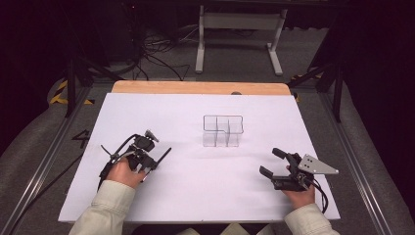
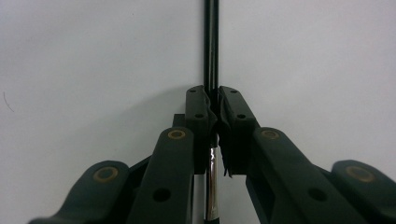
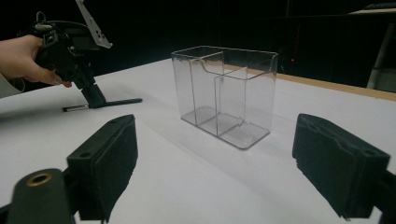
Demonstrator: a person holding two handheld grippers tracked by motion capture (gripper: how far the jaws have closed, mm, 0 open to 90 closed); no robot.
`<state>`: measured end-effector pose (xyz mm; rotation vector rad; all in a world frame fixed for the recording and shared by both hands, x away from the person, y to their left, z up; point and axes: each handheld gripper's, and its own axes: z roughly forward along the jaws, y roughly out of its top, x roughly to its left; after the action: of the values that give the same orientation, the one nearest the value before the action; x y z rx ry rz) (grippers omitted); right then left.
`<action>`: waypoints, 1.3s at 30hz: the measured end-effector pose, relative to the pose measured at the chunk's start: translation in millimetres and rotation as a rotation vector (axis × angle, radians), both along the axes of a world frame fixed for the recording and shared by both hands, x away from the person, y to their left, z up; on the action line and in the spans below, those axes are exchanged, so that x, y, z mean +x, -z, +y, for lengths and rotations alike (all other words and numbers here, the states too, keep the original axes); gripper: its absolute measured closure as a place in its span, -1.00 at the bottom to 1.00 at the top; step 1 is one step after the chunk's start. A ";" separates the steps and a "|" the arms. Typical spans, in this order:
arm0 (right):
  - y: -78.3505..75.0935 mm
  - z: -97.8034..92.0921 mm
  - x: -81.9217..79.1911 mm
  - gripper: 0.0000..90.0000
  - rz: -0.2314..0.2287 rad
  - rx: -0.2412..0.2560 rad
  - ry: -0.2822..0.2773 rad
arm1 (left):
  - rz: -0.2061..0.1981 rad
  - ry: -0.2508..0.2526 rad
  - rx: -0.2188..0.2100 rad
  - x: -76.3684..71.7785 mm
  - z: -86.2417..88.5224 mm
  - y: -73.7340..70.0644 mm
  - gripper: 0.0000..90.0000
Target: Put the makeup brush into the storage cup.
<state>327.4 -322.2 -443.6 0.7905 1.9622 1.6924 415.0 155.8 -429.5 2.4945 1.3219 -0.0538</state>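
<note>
A thin black pen (image 1: pixel 165 154) with a silver end lies flat on the white table (image 1: pixel 195 191), left of centre. My left gripper (image 1: pixel 154 164) is shut on it; in the left gripper view the jaws pinch the pen (image 2: pixel 211 42) at the gripper's (image 2: pixel 212 93) tips, and the shaft runs straight ahead. A clear plastic organiser (image 1: pixel 222 131) with several compartments stands upright and empty mid-table. My right gripper (image 1: pixel 272 162) rests open at the right, aimed at the organiser (image 3: pixel 224 93), jaws (image 3: pixel 215 158) wide apart with nothing between. That view also shows the left gripper (image 3: pixel 93 98) on the pen (image 3: pixel 121 101).
The table's far edge is a wooden strip (image 1: pixel 200 88). Beyond it on the floor stand a white metal frame (image 1: pixel 240 29) and loose cables (image 1: pixel 151 49). Metal rails (image 1: pixel 49 156) run along both sides of the table.
</note>
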 end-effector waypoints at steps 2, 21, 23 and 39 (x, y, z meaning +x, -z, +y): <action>-1.2 0.7 0.0 -0.60 0.000 -0.006 -0.008 | -0.009 0.023 0.006 -0.1 -0.1 -0.1 0.85; -37.2 24.0 -0.7 -0.24 0.040 -0.053 -0.204 | -0.061 0.247 -0.044 -20.7 -18.3 -46.7 0.85; -41.8 26.6 -0.4 -0.23 0.033 -0.065 -0.211 | -0.069 0.302 -0.050 -24.9 -24.1 -55.2 0.85; -80.3 52.6 4.2 0.22 0.030 -0.158 -0.382 | -0.126 0.620 -0.057 -44.1 -68.3 -88.1 0.85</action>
<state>331.7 -269.5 -363.3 0.4035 2.3492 1.7032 370.9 87.6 -341.3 2.7049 0.4562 -0.0700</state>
